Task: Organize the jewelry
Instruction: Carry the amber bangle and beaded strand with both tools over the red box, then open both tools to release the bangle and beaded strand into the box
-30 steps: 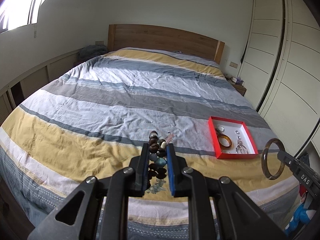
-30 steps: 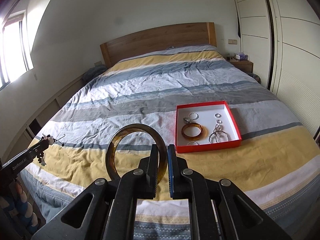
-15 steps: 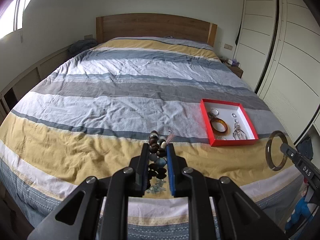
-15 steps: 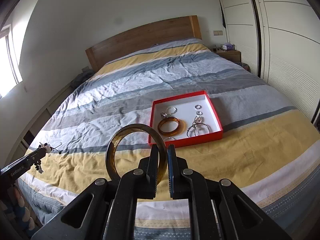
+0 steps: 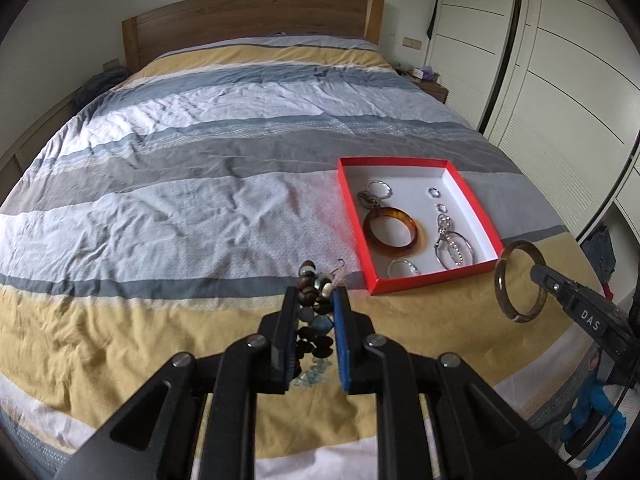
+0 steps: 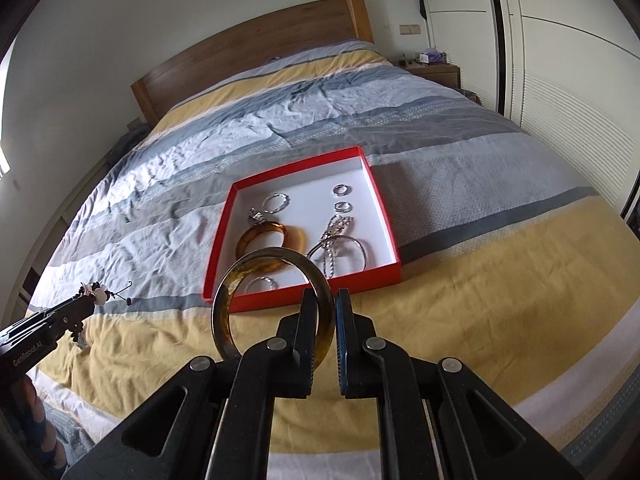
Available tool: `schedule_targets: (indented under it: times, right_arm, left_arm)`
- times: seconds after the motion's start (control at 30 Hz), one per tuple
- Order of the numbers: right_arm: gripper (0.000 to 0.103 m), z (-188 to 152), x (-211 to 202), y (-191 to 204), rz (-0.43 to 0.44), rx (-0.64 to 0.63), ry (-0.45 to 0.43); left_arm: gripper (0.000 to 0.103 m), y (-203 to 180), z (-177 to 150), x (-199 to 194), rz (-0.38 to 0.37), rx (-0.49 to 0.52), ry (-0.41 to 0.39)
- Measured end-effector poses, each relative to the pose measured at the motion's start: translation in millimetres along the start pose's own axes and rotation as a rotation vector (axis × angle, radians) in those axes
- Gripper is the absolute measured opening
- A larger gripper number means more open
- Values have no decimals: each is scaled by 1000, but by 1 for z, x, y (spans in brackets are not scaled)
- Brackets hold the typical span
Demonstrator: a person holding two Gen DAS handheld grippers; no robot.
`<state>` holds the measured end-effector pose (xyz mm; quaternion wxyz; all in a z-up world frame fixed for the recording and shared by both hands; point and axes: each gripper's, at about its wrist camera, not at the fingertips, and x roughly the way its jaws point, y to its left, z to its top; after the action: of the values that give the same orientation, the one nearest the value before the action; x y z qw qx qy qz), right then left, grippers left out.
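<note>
A red tray [image 5: 476, 204] [image 6: 386, 216] with a white floor lies on the striped bed. It holds an amber bangle [image 5: 391, 232] [image 6: 272, 240], silver rings and chains. My left gripper [image 5: 316, 300] is shut on a beaded bracelet [image 5: 314, 286] of brown, grey and blue beads, held above the yellow stripe left of the tray; it shows small in the right wrist view [image 6: 98, 294]. My right gripper [image 6: 324, 300] is shut on a dark olive-brown bangle [image 6: 224, 304] [image 5: 520, 280], held upright just in front of the tray's near edge.
The bed [image 5: 180, 168] fills the room's middle, with a wooden headboard [image 5: 248, 24] at the far end. White wardrobe doors [image 5: 560, 60] line the right side. A nightstand [image 6: 432, 70] stands beside the headboard. A blue toy [image 5: 596, 420] lies low at right.
Both grippers have moved closer to the red tray, which looks larger in both views. The right gripper's bangle now overlaps the tray's near edge. Both grips are unchanged.
</note>
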<state>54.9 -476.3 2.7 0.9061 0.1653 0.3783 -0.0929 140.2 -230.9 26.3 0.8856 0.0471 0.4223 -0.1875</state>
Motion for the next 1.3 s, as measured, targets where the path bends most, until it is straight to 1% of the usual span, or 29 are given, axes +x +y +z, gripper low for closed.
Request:
schedule_targets:
  times: [0.13,0.33,0.47,0.7,0.83,0.97,1.13,1.2,1.27,1.3]
  right_arm:
    - [9,21,34,-11,-17,3,17]
    - [9,45,85,-19,-43,-28,52]
    - [10,52,108,-21,-52,-52,76]
    - [9,52,132,-24,-77,-100,121]
    - [9,48,138,-24,-95,-125,134]
    - [10,46,138,-19,-109,-147,137]
    - [15,45,135,-19,-107,-143,146]
    - [18,43,131,-18,-103,-141,145]
    - [20,42,125,-16,-104,-143,142]
    - [24,42,121,-15,-108,-145,138]
  left_arm:
    - [15,-21,23,37,-51,24,29]
    - [15,-57,46,85,-121,105,54]
    - [15,-71,50,115,-145,111,77]
    - [15,-76,43,155,-169,97,137]
    - [15,-73,37,168,-168,79,161]
    - [16,-68,35,173,-180,64,166]
    - [17,-66,37,173,-195,52,179]
    - [20,-65,37,171,-192,49,179]
    - [26,-64,37,167,-188,50,176]
    - [26,-64,37,164,-188,52,175]
